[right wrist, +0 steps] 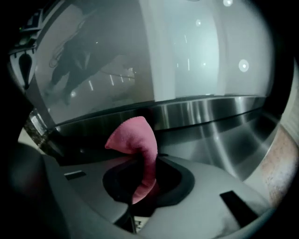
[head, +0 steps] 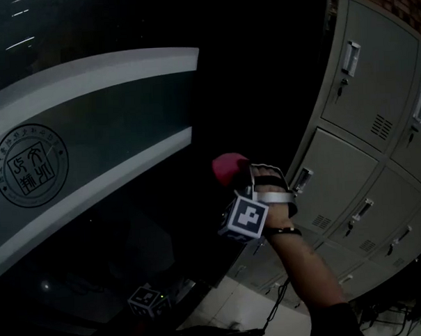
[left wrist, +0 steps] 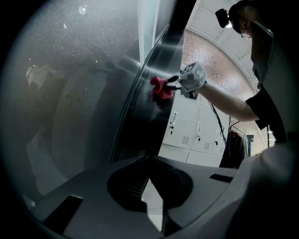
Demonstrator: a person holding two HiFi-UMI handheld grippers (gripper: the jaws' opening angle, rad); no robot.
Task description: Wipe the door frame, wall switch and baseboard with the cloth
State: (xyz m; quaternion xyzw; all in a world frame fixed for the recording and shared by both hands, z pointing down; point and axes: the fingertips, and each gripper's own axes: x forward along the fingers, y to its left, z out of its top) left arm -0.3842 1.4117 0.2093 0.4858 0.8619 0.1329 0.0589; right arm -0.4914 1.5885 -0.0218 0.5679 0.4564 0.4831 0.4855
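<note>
My right gripper [head: 231,178] is shut on a pink cloth [head: 228,166] and holds it against the dark metal door frame [head: 256,92], about mid-height. In the right gripper view the cloth [right wrist: 135,140] rises out of the jaws and bends toward the brushed steel frame [right wrist: 210,112]. The left gripper view looks up at the cloth [left wrist: 159,88] and the right gripper [left wrist: 175,84] pressed to the frame [left wrist: 161,51]. My left gripper [head: 148,299] hangs low by the floor; its jaws [left wrist: 149,186] look shut with nothing in them.
Left of the frame is a glass door [head: 90,134] with frosted bands and a round seal [head: 31,165]. Grey lockers [head: 376,122] stand close on the right. Pale floor tiles [head: 237,309] and dark cables [head: 391,309] lie below. The scene is dim.
</note>
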